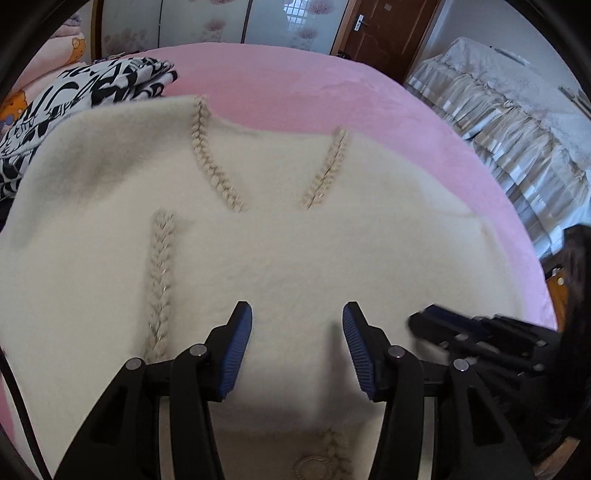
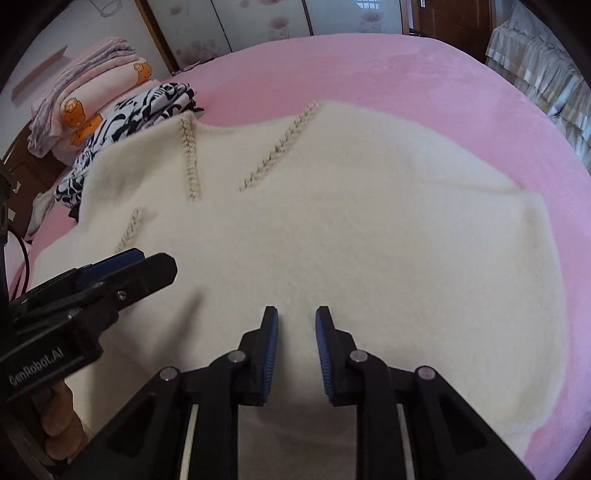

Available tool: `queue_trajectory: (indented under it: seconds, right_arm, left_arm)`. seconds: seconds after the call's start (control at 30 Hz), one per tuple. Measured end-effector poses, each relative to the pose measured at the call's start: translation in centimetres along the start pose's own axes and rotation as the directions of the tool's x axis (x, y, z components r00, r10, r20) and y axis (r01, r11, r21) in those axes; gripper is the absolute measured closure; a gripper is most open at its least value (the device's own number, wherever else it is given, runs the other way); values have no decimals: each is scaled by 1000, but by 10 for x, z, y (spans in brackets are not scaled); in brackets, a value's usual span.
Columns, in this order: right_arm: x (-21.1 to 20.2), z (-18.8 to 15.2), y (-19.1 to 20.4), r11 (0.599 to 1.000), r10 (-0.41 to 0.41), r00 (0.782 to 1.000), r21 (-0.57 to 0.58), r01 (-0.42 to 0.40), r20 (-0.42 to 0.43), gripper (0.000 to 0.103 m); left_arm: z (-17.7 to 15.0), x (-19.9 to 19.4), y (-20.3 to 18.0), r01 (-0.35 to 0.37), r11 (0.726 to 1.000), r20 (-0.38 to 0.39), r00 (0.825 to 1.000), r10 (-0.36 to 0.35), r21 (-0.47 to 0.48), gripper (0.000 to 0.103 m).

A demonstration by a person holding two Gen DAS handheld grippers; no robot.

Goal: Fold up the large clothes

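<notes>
A large cream fuzzy garment (image 1: 295, 229) with beaded braid trims (image 1: 212, 158) lies spread on the pink bed (image 1: 332, 85). My left gripper (image 1: 297, 314) hovers over its near part, open, with only the flat cloth showing between its blue pads. My right gripper (image 2: 297, 312) hangs over the same garment (image 2: 351, 221) just to the right. Its jaws stand a narrow gap apart and cream cloth shows in the gap, with no pinch visible. Each gripper appears in the other's view: the right gripper (image 1: 424, 319) is blurred, and the left gripper (image 2: 147, 260) is held by a hand (image 2: 59, 424).
A black-and-white patterned cloth (image 2: 140, 110) lies bunched at the garment's far left corner. Folded pink blankets with orange bears (image 2: 85, 96) are stacked behind it. Another bed with a pale ruffled cover (image 1: 517, 140) stands to the right. A brown door (image 1: 384, 33) is beyond.
</notes>
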State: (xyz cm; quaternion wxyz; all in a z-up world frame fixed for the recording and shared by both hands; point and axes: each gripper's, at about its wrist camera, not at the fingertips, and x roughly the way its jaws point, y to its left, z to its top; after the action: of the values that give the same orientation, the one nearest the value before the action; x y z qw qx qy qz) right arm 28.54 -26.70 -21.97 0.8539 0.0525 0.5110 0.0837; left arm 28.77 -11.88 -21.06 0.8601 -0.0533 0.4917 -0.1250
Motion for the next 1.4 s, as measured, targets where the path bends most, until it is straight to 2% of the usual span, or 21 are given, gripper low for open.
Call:
queue_trajectory:
  seconds: [0.07, 0.13, 0.2, 0.27, 0.33, 0.4, 0.6, 0.77, 0.8, 0.87, 0.93, 1.2, 1.3, 1.4]
  right_arm:
    - [-8, -6, -15, 1000, -18, 1000, 16, 18, 10, 90]
    - [-17, -8, -35, 995, -100, 995, 29, 99, 31, 90]
    - [-28, -15, -65, 978, -207, 977, 48, 205, 48, 90]
    - [-42, -24, -95, 965, -255, 965, 81, 250, 54, 93]
    - [-54, -34, -118, 964, -242, 969, 128, 234, 56, 103]
    - [-62, -42, -127, 967, -207, 976, 163, 194, 65, 103]
    - [-59, -43, -111, 951, -285, 957, 139, 275, 52, 103]
    - [-74, -45, -113, 949, -253, 967, 203, 243, 25, 100]
    - [-79, -46, -111, 949, -244, 969, 215, 233, 26, 100]
    - [-90, -50, -100, 950, -242, 970, 212, 230, 30, 100]
    - [-103, -55, -84, 951, -256, 965, 191, 243, 46, 99]
    - [-167, -85, -2, 969, -227, 959, 141, 204, 168, 76]
    - [-183, -97, 31, 973, -215, 958, 123, 194, 192, 75]
    - [-191, -106, 62, 985, -154, 970, 104, 136, 188, 75]
  left_arm:
    - [-9, 3, 10, -35, 999, 27, 999, 35, 20, 54]
    - [-12, -1, 18, -53, 998, 44, 998, 52, 36, 54]
    - [-13, -4, 27, -36, 999, 44, 998, 34, 37, 57]
    - [-14, -5, 34, -16, 999, 39, 999, 15, 40, 60]
    - [-15, -5, 37, -8, 999, 41, 999, 6, 43, 60]
    - [-17, -5, 36, -8, 999, 43, 999, 7, 41, 60]
    - [-21, -12, 44, -14, 999, 37, 999, 13, 34, 60]
    - [-20, -26, 41, -31, 999, 20, 999, 31, 20, 60]
    - [-21, -32, 40, -37, 999, 17, 999, 37, 18, 59]
    - [-23, -44, 38, -71, 997, 14, 997, 71, 18, 50]
    - [-26, -62, 36, -86, 996, 28, 996, 85, 23, 47]
    - [-55, -150, 40, -139, 990, 72, 988, 137, 28, 46]
    - [-70, -183, 48, -140, 990, 89, 986, 138, 20, 44]
    - [-85, -211, 62, -135, 991, 96, 986, 134, 2, 43]
